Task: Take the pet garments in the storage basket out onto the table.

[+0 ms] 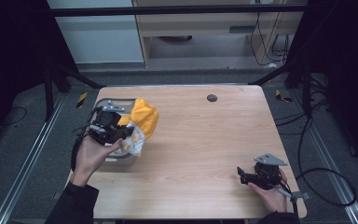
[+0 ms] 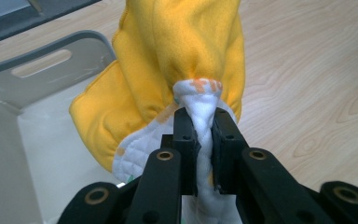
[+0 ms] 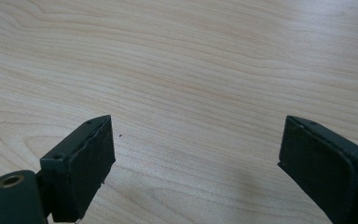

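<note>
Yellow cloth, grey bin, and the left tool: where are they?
yellow cloth (image 2: 168,60), left gripper view, on its yellow outer side.
grey bin (image 2: 42,63), left gripper view, on its handle wall.
left tool (image 2: 204,140), left gripper view, between its tips.

Your left tongs (image 2: 205,133) are black with brass-coloured rivets, and the cloth (image 2: 182,60) in them is bright yellow outside, with a white quilted lining marked by orange blotches. The bin (image 2: 9,121) beside it is pale grey. Your right tongs (image 3: 196,163) are black too. The table (image 3: 191,60) is light wood with wavy grain and a small dark disc (image 1: 211,98).
</note>
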A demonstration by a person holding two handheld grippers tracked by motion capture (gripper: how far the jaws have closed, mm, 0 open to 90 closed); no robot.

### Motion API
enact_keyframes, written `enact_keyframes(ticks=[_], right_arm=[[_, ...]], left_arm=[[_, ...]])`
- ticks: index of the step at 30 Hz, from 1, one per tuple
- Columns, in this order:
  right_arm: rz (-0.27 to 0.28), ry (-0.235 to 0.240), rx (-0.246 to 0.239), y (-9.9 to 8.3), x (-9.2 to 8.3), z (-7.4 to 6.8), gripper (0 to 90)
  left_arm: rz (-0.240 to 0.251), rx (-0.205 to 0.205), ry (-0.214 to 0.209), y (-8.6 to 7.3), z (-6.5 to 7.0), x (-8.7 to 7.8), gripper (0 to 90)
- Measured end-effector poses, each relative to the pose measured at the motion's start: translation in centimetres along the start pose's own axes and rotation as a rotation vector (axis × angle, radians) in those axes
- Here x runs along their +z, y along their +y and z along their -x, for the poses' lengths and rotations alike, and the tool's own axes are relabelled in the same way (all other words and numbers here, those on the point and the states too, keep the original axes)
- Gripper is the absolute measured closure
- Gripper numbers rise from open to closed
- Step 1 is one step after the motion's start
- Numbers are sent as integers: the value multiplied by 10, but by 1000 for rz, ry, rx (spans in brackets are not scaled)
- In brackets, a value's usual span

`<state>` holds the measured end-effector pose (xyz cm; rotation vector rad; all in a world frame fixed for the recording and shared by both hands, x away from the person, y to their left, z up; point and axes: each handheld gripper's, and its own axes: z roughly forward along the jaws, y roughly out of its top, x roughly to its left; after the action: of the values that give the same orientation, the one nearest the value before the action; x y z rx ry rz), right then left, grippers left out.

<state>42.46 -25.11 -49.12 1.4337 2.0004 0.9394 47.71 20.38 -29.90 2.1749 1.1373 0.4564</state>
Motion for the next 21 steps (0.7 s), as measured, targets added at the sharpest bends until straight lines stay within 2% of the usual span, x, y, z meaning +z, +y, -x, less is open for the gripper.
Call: enact_keyframes(ticks=[15, 21], right_arm=[[9, -4, -7, 0, 0, 1, 102], [6, -2, -9, 0, 0, 0, 102]], left_arm=[[-9, 48, -50, 7, 27, 17, 820], [-32, 71, -62, 6, 35, 27, 820]])
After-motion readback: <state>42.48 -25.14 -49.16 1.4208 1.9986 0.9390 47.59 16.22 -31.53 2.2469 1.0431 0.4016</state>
